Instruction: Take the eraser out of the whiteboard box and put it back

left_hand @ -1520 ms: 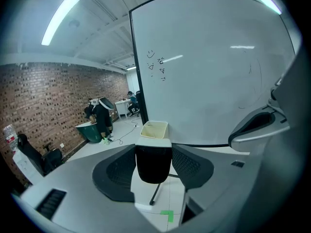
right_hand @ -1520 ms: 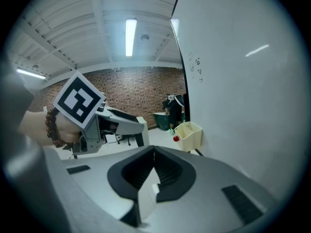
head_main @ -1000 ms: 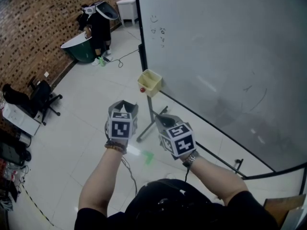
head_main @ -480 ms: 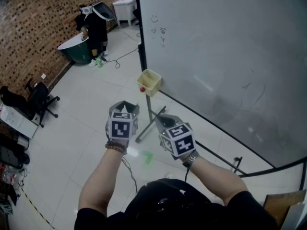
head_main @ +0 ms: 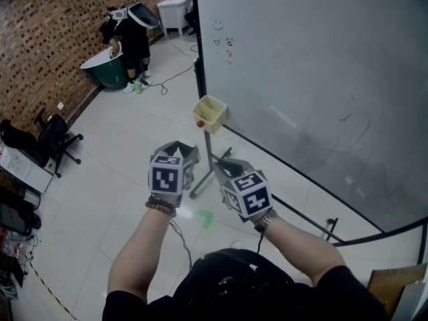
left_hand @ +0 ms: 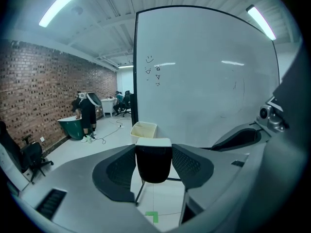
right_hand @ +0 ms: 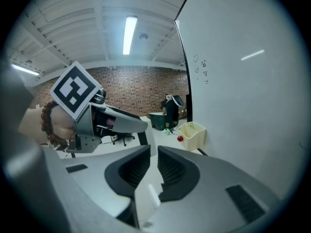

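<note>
The eraser [left_hand: 153, 161] is clamped between the jaws of the left gripper [head_main: 178, 150], with the pads pressed on its two sides. It is seen as a black block with a white back turned upward, and its longer side appears to stand upright between the jaws. The whiteboard box [left_hand: 143, 129], pale yellow and open at the top, is found straight ahead of this gripper, slightly to its left, and apart from the eraser. A red round thing [head_main: 198, 124] is stuck beside the box. The jaws of the right gripper [right_hand: 154, 168] have just been opening to a narrow gap, and nothing is held between them. The eraser probably has to be carried forward over the box's mouth by the left gripper.
</note>
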